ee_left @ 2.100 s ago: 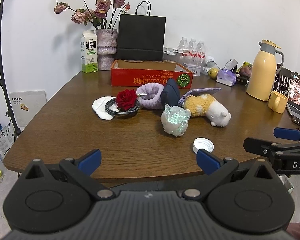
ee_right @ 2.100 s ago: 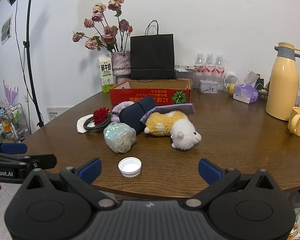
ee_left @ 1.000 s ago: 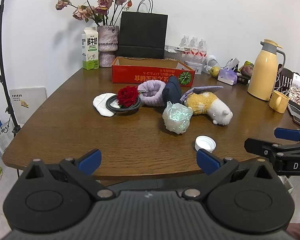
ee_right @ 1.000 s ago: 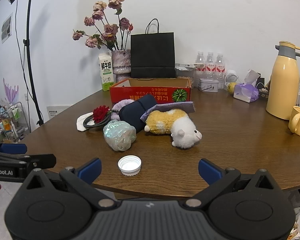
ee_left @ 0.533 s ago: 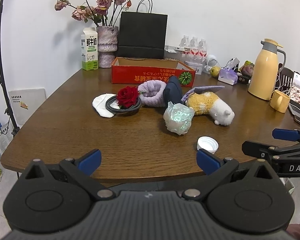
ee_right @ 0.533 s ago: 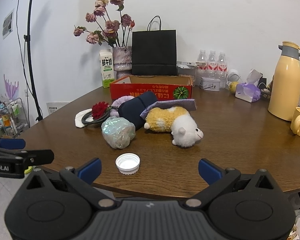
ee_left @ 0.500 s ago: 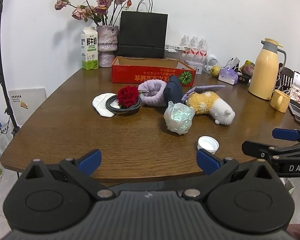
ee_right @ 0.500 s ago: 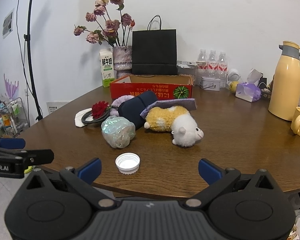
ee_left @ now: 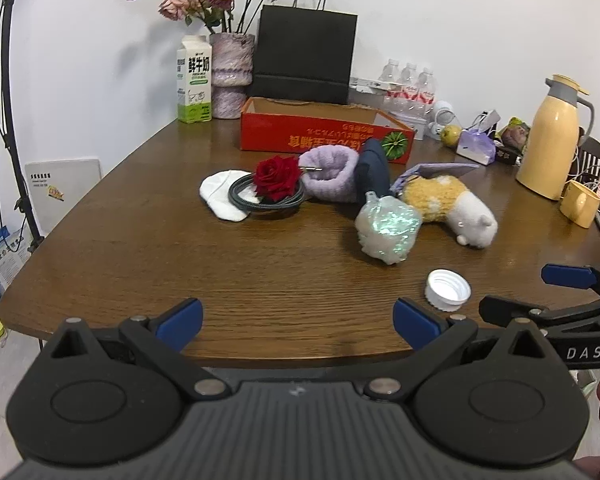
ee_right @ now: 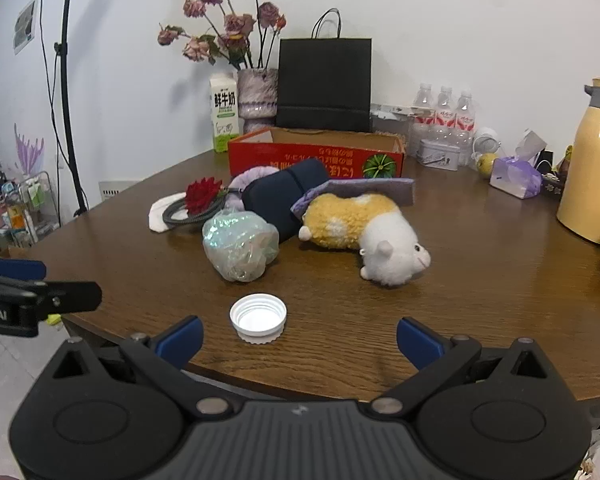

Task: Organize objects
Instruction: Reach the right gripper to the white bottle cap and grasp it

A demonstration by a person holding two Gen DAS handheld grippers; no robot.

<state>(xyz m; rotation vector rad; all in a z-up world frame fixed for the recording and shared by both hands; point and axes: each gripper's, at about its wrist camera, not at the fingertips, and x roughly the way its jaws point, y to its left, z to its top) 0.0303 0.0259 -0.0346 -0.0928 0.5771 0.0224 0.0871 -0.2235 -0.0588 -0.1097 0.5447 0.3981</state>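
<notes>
Brown wooden table (ee_left: 148,248) under a white wall; we hold both claws at its near edge, nothing gripped. Our left gripper (ee_left: 296,320) has its jaws spread apart; ahead to its left lie a white cloth (ee_left: 220,196) and a red rose (ee_left: 277,178) on a grey coil. Our right gripper (ee_right: 298,338) is likewise spread, with a white bottle cap (ee_right: 258,317) just ahead, between its fingertips. Beyond sit a shiny wrapped bundle (ee_right: 240,246), a plush toy (ee_right: 364,232), and a red box (ee_right: 316,156).
</notes>
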